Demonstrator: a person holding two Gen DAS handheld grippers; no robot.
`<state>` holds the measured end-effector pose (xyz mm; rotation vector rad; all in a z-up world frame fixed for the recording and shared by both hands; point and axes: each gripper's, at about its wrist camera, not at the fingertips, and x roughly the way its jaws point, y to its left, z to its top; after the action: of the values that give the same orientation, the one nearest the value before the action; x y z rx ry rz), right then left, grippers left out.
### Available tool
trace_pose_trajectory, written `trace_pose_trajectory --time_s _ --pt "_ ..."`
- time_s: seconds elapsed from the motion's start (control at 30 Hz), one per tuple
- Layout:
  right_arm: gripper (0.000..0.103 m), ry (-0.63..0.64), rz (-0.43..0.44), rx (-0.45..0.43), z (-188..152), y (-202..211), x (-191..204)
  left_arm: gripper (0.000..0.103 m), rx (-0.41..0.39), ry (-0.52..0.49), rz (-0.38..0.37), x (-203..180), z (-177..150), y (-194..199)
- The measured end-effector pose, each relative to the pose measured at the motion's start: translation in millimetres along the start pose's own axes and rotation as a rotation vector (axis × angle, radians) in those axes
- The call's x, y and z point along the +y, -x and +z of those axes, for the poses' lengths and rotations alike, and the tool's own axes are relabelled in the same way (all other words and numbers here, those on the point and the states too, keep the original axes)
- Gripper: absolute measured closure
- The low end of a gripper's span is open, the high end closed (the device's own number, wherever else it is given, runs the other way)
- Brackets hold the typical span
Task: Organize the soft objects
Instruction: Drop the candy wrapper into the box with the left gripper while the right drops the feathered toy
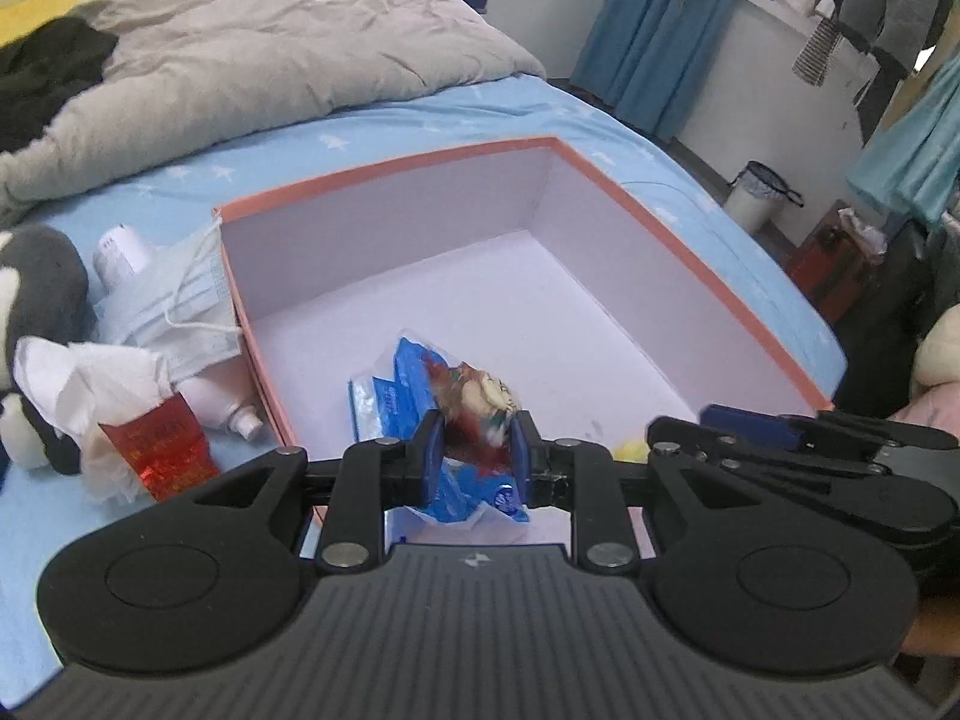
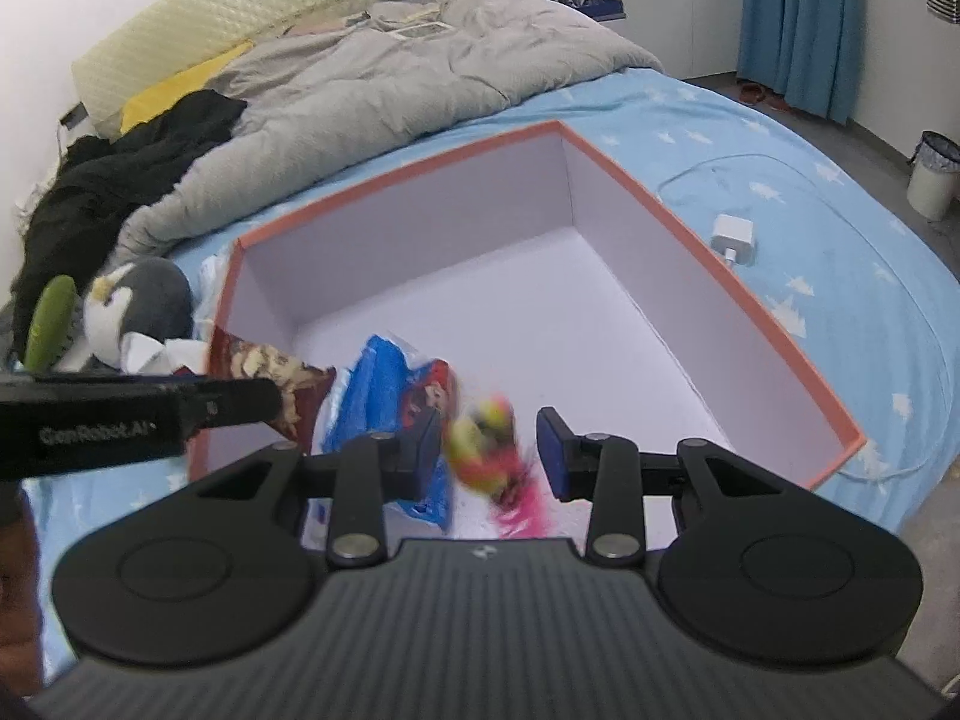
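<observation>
Left gripper point(image 1: 477, 441) pinching a crinkled red-and-brown snack packet point(image 1: 477, 405) just over the floor of the orange-rimmed white cardboard box point(image 1: 672, 228), above a blue plastic pouch point(image 1: 390, 396). Right gripper point(image 2: 491, 443) spread around a blurred yellow-and-pink fluffy toy point(image 2: 489, 456), apparently untouched by the pads. Best lowered close to the floor, then released gently, clear of each other.

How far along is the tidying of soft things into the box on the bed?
Done: a blue packet lies in the box. In hand: the left gripper pinches a brown snack packet over the box; a blurred yellow-and-pink toy is between the fingers of the right gripper, grip unclear. Left: the penguin plush, face masks and tissues lie outside on the sheet.
</observation>
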<state>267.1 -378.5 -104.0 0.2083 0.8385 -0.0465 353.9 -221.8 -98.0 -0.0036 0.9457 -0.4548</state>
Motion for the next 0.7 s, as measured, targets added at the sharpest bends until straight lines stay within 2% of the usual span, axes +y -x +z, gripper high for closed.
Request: trace_pose_trajectory --time_s 0.07,0.1,0.17,0.4,0.7 --pt "0.055 -0.001 -0.01 0.006 -2 -1 -2 0.063 0.004 0.015 -0.006 2 0 -1" --pt "0.048 -0.005 -0.007 0.004 -3 0 -3 0.061 0.004 0.021 -0.014 3 0 -1" --pt "0.043 -0.008 -0.002 -0.002 -4 1 -5 0.06 -0.002 0.021 -0.004 3 -2 0" --pt "0.043 -0.017 0.006 -0.025 -9 8 -8 0.06 -0.046 0.005 -0.005 4 -9 15" --pt "0.043 -0.016 0.032 -0.11 -19 35 2 0.06 -0.128 -0.021 -0.025 0 -27 51"
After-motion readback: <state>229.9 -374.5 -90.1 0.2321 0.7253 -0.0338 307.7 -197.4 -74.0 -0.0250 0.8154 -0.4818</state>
